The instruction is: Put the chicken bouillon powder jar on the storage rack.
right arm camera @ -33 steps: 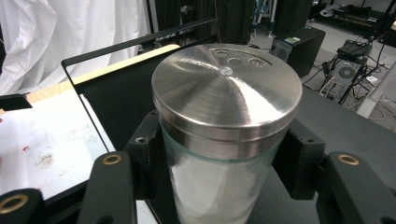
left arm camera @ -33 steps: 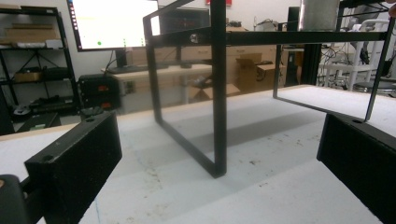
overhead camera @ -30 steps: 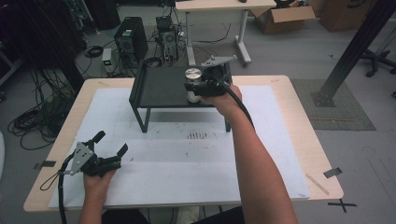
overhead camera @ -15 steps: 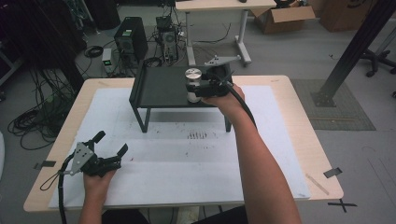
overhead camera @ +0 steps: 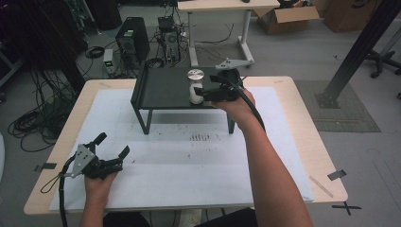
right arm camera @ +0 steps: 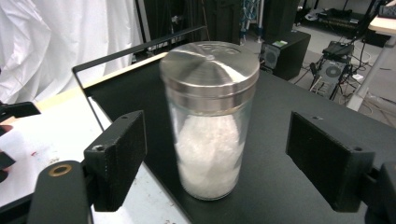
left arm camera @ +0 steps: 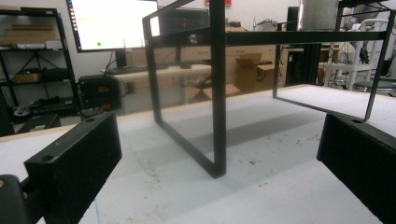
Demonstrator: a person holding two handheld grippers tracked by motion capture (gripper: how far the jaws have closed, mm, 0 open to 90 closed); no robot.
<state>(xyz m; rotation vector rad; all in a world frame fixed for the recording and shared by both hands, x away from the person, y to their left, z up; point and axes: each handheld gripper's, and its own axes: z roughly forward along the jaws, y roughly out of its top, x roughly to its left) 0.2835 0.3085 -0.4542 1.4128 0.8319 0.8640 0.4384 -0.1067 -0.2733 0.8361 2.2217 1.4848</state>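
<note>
A glass shaker (right arm camera: 212,121) with a metal lid and white grains stands upright near the front edge of a black shelf (overhead camera: 163,90); it is also seen from above as the shaker (overhead camera: 195,87). My right gripper (right arm camera: 224,156) is open, its jaws set either side of the shaker without touching it; from above the right gripper (overhead camera: 204,92) reaches in from the shelf's right. My left gripper (overhead camera: 113,147) rests open low on the white mat, near the front left. The left gripper (left arm camera: 219,163) looks at the shelf's front leg (left arm camera: 217,102).
The black shelf stands on thin legs at the back middle of the white mat (overhead camera: 189,156) that covers the wooden table (overhead camera: 312,137). Dark specks mark the mat under the shelf. Computers and cables lie on the floor behind.
</note>
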